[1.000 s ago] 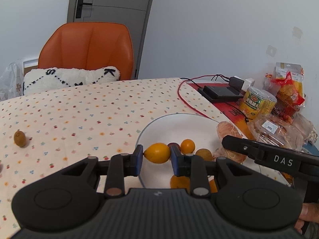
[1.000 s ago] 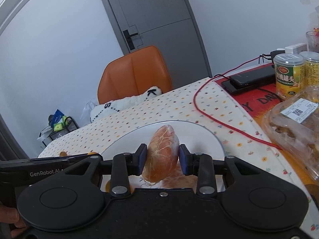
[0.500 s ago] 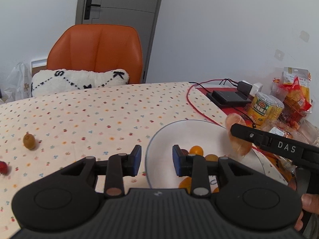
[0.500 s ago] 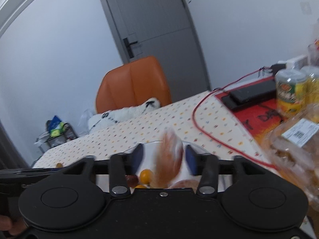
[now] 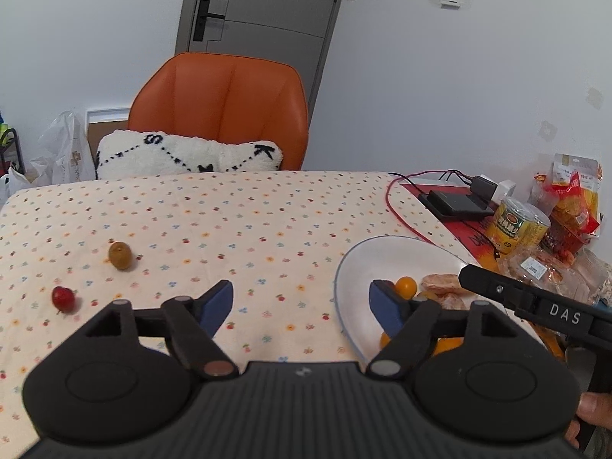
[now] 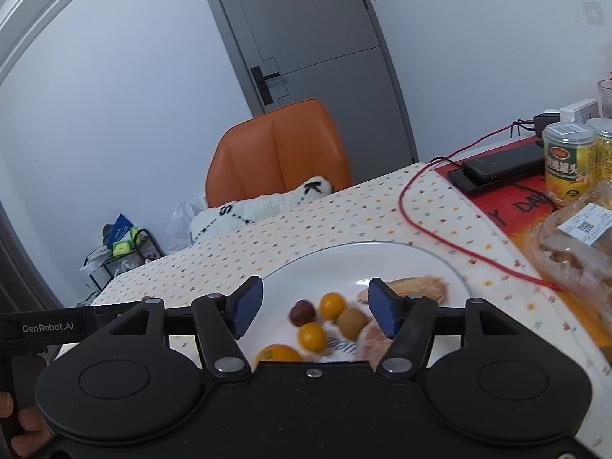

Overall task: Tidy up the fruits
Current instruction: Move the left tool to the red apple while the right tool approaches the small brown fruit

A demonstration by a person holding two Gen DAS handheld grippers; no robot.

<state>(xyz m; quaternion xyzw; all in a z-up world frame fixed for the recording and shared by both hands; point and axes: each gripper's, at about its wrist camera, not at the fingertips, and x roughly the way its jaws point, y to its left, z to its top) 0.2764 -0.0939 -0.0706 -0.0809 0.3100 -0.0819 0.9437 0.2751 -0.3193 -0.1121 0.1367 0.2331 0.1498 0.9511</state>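
So both grippers, left (image 5: pixel 301 306) & right (image 6: pixel 315 311), gape empty; plate (image 6: pixel 382 256) loaded. Next prob: left to kiwi (image 5: pixel 120 255), strawberry (image 5: pixel 63 298) nr table's left edge.

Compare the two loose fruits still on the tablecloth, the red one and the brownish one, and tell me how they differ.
The red fruit is bright red and roundish; the brownish fruit is dull olive-brown and more egg-shaped. The brownish fruit looks somewhat larger. The red fruit lies nearer the left gripper and further left; the brownish fruit sits further back. Both rest on the tablecloth, apart, outside the plate.
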